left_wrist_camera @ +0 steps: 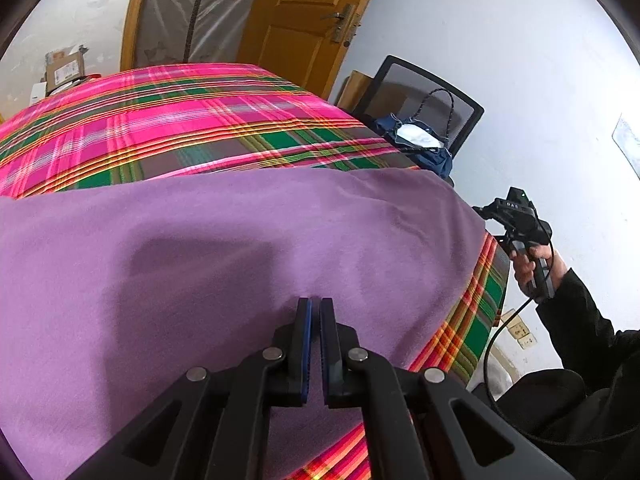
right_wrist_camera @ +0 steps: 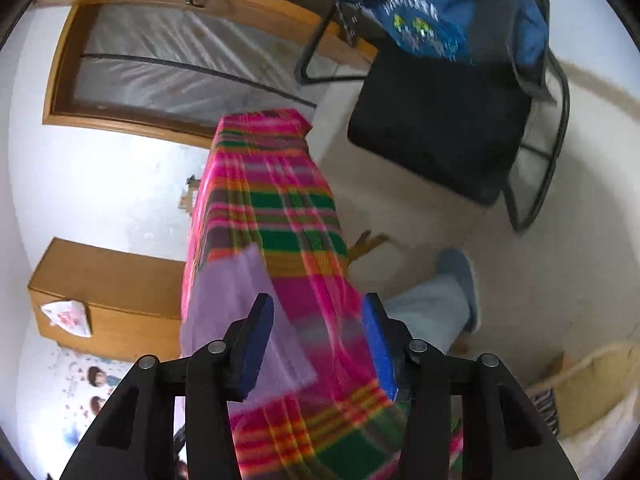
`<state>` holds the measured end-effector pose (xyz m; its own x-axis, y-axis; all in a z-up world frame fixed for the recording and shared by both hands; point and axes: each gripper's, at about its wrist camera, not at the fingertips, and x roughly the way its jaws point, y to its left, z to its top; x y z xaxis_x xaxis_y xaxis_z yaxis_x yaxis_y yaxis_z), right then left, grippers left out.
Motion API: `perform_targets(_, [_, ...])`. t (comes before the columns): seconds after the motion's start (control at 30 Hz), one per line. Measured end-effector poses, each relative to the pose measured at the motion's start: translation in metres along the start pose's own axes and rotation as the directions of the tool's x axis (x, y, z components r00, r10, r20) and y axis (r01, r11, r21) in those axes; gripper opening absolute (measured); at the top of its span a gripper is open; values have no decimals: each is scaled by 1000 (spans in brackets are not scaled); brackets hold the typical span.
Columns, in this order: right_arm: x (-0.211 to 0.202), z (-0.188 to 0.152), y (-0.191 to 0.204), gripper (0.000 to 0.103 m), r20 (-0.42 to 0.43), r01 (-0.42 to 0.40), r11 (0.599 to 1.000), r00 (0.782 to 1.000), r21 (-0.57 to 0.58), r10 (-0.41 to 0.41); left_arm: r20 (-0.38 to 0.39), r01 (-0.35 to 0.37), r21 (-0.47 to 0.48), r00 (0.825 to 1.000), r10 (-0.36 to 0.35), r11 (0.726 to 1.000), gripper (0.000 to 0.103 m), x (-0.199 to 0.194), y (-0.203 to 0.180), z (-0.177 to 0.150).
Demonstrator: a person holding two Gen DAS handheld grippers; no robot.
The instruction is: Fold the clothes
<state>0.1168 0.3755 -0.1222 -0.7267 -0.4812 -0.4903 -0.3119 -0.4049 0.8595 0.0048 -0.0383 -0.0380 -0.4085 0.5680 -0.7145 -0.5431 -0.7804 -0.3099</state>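
white walls [left_wrist_camera: 500, 40], wooden door [left_wrist_camera: 304, 20], black chair [right_wrist_camera: 440, 128].

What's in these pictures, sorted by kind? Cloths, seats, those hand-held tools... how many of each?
Purple cloth: 1
Plaid cover: 1
Chair: 1
Blue garment on the chair: 1
Tools: 2, the left tool shut, the right tool open
Total: 6

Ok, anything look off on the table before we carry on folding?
Nothing looks damaged. The purple fleece garment lies spread on the pink-and-green plaid tablecloth, its right edge draped over the table's side. The left gripper is nearly shut above it; the right gripper is open, off the table.
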Motion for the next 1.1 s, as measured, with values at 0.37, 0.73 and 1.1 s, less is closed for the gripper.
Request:
perform_targets(0.37, [9,-5,41,4,-7,-34,983,999,-182,33,-2,-1,18,1000,1,1000,2,0,-10,-1])
perform_targets(0.73, [-16,14,21,23,74,47,989,997,-142,-37,-7,11,23,1000,-11,1000,2,4,-11,1])
perform_targets(1.1, [43,37,47,47,-100,-117,980,990,-159,101,0,11,24,1000,-11,1000,2,2,-12,2])
